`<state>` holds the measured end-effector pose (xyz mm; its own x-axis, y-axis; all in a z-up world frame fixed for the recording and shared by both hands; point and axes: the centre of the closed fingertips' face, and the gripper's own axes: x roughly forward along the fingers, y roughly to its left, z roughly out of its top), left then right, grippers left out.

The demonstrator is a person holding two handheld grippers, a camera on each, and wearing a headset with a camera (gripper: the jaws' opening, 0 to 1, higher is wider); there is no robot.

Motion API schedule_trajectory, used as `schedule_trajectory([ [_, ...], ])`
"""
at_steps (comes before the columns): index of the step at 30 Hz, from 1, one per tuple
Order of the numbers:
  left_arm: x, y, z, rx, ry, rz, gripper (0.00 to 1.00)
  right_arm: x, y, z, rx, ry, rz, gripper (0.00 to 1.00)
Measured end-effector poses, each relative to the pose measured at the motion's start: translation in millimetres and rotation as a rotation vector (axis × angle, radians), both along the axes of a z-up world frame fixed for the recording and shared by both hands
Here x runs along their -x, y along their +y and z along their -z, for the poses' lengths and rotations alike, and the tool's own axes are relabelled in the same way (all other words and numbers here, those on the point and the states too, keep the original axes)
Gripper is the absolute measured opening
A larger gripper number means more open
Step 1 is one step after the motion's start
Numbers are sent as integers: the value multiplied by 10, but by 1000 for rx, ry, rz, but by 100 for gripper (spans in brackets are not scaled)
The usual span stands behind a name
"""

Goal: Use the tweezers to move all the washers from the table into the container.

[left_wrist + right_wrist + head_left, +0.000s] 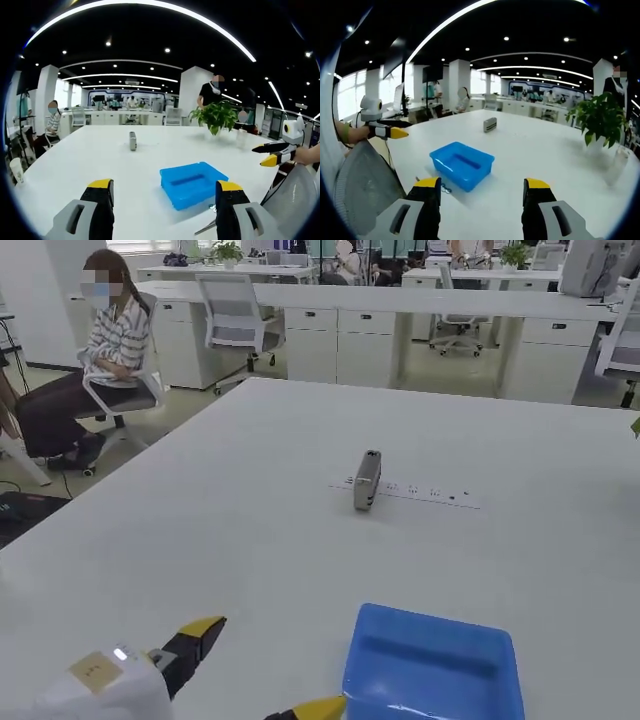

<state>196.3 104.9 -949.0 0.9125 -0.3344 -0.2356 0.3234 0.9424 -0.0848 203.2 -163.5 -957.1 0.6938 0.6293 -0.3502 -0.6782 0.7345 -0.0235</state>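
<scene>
Reaching the tweezers (205,229) looks like the step in hand, and it turns on where they lie. A thin grey metal strip, most likely them, rests on the white table (250,540) at the lower right of the left gripper view. It is just beside the near corner of the blue container (192,182) and appears to touch the inner edge of the left tool's (164,186) right-hand jaw. Its long axis slants from lower left up to the right in that frame, so it seems to run more across the jaws' line than along it. In the right gripper view, small dark shapes (444,189) sit at lower left between the right tool's (481,183) left-hand jaw and the container's near corner. They are too small to tell washers from tweezer tips. Both tools are spread wide with nothing between their jaws. By my reading the left tool is the nearer one and would need to turn to take the strip across its width. The container's inside looks plain blue.
</scene>
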Motion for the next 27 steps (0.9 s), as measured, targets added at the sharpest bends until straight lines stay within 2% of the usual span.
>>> schedule_trajectory([
  [5,5,-30,15,-2,7,13,84,1,-2,-6,-1,-2,1,64],
  [10,15,-84,39,-3,22,42,84,-38,-69,-26,0,-15,39,64],
  [14,18,-86,39,-10,19,45,84,-49,-88,-25,1,-15,49,64],
  [22,20,-98,29,18,20,50,82,-58,-95,8,6,3,55,64],
  [26,29,-143,91,21,55,79,82,-61,-99,41,9,24,59,63],
  [27,51,-175,149,2,86,109,82,-62,-101,47,11,27,60,63],
])
